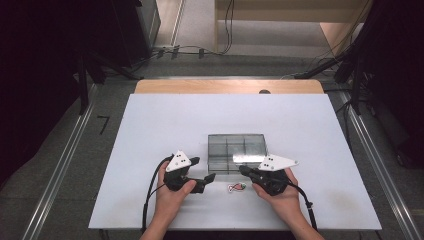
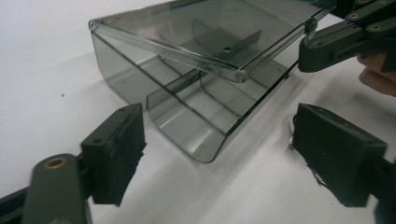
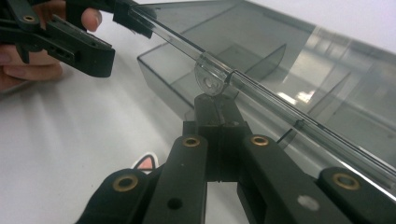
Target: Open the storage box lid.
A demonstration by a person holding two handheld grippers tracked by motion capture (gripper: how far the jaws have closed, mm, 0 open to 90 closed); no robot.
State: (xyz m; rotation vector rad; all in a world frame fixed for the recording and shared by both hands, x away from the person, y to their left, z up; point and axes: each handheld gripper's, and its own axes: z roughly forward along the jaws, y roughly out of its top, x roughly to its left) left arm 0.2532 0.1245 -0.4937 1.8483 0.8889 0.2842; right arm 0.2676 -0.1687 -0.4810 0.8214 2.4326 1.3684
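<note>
While two hands work near its front edge, the big white tabletop (image 1: 150, 130) carries everything here. A see-through grey box (image 1: 236, 151) sits near the middle of the tabletop, just past the two grippers. Thin walls split the box into small rooms. Its clear lid (image 2: 205, 32) is lifted up at a slant, with the front edge raised off the box.

At the right, the right gripper (image 1: 243, 170) is pinched tight on the little clear tab (image 3: 209, 79) at the front edge of the lid. In the right gripper view the two black jaws sit pressed together with the tab sticking up from between them.

At the left, the left gripper (image 1: 210, 177) points toward the near corner of the box. Its jaws stand wide apart and hold nothing. In the left gripper view the rounded corner of the box shows between them, but they do not touch it.

A tiny red and white sticker (image 1: 236, 187) lies flat on the tabletop between the two grippers, just in front of the box.
</note>
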